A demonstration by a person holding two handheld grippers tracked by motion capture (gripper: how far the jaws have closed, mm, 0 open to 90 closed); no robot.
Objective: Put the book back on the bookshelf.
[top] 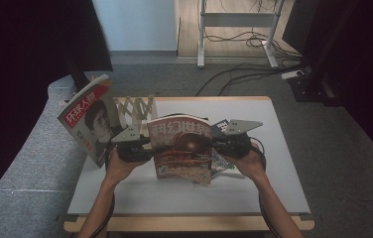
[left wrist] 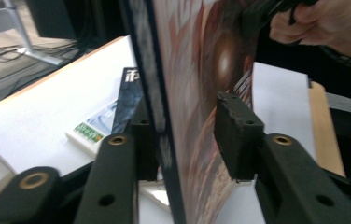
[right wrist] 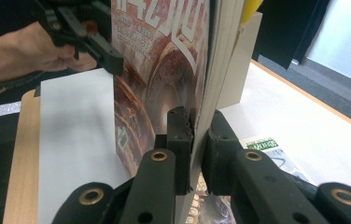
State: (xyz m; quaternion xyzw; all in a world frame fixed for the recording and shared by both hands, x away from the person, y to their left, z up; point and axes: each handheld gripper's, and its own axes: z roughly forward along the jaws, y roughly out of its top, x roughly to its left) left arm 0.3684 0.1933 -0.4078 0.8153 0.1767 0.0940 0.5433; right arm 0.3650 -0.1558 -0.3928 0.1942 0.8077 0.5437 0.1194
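A magazine with a red-brown cover stands upright above the middle of the white table, between my two grippers. My right gripper is shut on its right edge; in the right gripper view both pads press on the pages of the magazine. My left gripper is at the magazine's left edge. In the left gripper view its jaws straddle the magazine. One pad sits by the back cover, and the other pad stands clear of the front cover.
Another magazine with a portrait cover stands tilted at the table's left, by a wooden folding rack. Flat magazines lie on the table under and behind the held one. Cables and a desk frame are on the floor beyond.
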